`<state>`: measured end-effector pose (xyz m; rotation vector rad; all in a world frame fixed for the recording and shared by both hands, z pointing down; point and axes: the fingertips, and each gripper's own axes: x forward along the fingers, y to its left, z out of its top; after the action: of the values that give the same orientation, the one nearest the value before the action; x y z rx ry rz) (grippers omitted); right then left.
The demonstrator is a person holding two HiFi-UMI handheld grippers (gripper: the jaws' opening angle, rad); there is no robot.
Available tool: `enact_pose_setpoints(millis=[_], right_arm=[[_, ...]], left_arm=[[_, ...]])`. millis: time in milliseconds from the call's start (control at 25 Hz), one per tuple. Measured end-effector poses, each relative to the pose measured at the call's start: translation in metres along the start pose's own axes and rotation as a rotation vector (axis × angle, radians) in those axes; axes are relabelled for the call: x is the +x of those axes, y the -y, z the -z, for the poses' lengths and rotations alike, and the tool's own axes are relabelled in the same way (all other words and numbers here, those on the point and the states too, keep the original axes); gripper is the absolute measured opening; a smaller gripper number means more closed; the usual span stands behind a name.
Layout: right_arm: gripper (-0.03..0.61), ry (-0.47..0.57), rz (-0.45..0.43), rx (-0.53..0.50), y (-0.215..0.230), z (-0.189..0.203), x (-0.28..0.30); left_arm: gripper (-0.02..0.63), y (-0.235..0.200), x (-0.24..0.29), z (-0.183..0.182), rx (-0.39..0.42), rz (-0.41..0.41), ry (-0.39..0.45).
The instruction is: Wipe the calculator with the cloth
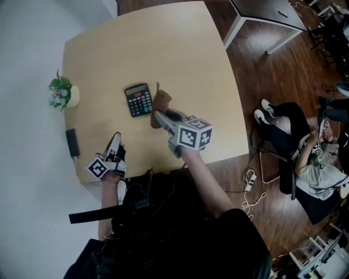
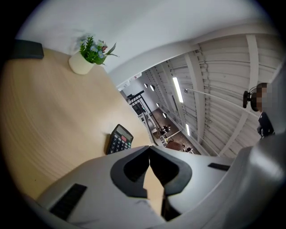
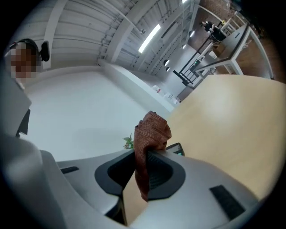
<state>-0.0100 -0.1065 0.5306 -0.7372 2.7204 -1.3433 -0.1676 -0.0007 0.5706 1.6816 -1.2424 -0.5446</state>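
Observation:
A black calculator (image 1: pixel 138 99) with coloured keys lies flat near the middle of the light wooden table (image 1: pixel 180 49); it shows too in the left gripper view as the calculator (image 2: pixel 119 139). My right gripper (image 1: pixel 158 115) is shut on a brown cloth (image 1: pixel 161 101), held just right of the calculator. In the right gripper view the cloth (image 3: pixel 149 139) stands bunched up between the pads, hiding most of the calculator (image 3: pixel 180 149). My left gripper (image 1: pixel 115 139) rests shut and empty near the table's front left edge, its jaw tips meeting (image 2: pixel 149 147).
A small potted plant (image 1: pixel 62 92) stands at the table's left edge, and a dark flat device (image 1: pixel 72 141) lies in front of it. Another person (image 1: pixel 305 158) sits on the floor to the right, beside a chair and cables. A grey desk (image 1: pixel 262 13) stands beyond.

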Motion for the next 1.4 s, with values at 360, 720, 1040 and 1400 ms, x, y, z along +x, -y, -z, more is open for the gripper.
enact_pose_setpoints(millis=[360, 720, 1040, 1400], right_arm=[[0.069, -0.061, 0.119, -0.036, 0.011, 0.018, 0.028], [0.069, -0.233, 0.192, -0.182, 0.018, 0.032, 0.107], [0.069, -0.540, 0.243, -0.331, 0.038, 0.080, 0.197], [0.071, -0.576, 0.331, -0.351, 0.088, 0.064, 0.193]], left_arm=[[-0.006, -0.072, 0.043, 0.043, -0.094, -0.070, -0.212], [-0.006, -0.099, 0.084, 0.047, -0.103, -0.003, -0.249], [-0.006, -0.108, 0.092, 0.040, -0.328, 0.074, -0.183], [-0.006, -0.115, 0.092, 0.038, -0.329, 0.021, -0.177]])
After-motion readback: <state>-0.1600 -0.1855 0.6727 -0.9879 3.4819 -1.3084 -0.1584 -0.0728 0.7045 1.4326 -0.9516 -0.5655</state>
